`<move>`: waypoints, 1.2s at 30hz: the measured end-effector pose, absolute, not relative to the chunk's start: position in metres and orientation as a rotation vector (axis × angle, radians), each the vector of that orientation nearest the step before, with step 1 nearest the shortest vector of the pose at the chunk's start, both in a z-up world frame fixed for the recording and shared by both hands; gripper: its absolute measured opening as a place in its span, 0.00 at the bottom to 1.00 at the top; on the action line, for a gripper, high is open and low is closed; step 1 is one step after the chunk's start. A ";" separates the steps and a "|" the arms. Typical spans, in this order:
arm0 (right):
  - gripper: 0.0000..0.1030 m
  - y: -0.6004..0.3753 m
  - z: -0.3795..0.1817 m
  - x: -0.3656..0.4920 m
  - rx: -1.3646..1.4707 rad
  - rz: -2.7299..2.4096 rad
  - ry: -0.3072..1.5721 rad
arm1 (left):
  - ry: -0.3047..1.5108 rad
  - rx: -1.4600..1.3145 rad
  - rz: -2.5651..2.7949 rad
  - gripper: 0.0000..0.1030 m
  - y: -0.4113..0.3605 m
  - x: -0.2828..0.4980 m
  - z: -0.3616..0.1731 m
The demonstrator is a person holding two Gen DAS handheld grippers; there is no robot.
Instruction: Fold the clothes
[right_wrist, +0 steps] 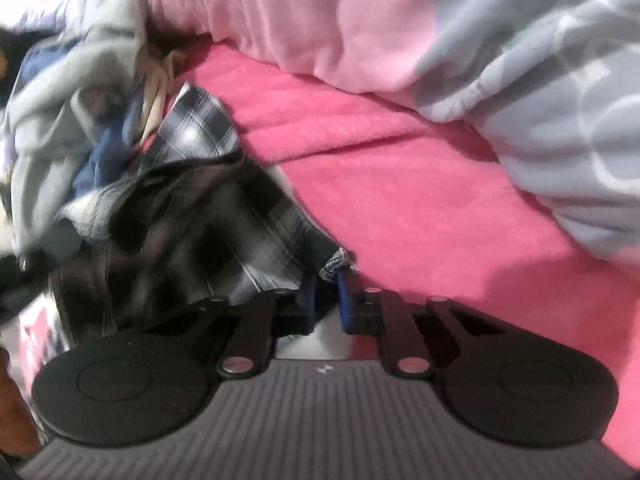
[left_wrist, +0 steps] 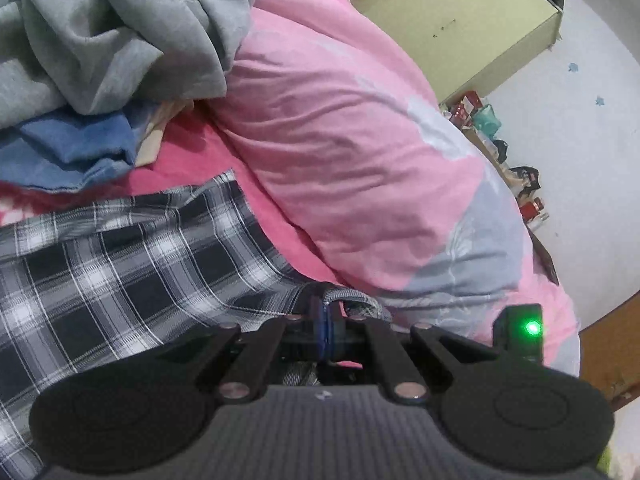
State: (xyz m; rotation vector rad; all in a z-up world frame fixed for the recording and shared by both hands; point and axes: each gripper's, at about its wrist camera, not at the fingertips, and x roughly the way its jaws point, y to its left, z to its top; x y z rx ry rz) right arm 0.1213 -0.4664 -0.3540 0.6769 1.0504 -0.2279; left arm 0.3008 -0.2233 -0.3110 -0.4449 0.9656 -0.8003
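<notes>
Plaid shirt spread on the pink blanket, left of both claws — left claw clamped on its hem; right claw slightly parted, hem corner between.

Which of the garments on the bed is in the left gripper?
The black-and-white plaid garment; its edge is pinched in the left gripper. The grey garment and blue one lie untouched, piled beyond it.

My plaid garment is thin woven cloth, smooth and matt. The hot-pink bed cover looks fuzzy, like fleece. The pale pink duvet is soft creased cotton; the grey sweatshirt is thick matt jersey.
</notes>
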 end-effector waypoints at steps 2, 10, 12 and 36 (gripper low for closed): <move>0.05 -0.460 -0.350 0.115 0.594 -0.227 1.083 | 0.975 -0.454 -0.802 0.02 -0.224 0.301 -0.313; 0.10 -0.470 -0.350 0.116 0.706 -0.219 1.070 | 0.992 -0.436 -0.809 0.02 -0.228 0.302 -0.316; 0.17 -0.473 -0.357 0.118 0.765 -0.209 1.074 | 0.994 -0.432 -0.806 0.02 -0.229 0.301 -0.317; 0.06 -0.462 -0.325 0.087 0.513 -0.172 0.978 | 1.023 -0.139 -0.849 0.03 -0.287 0.247 -0.381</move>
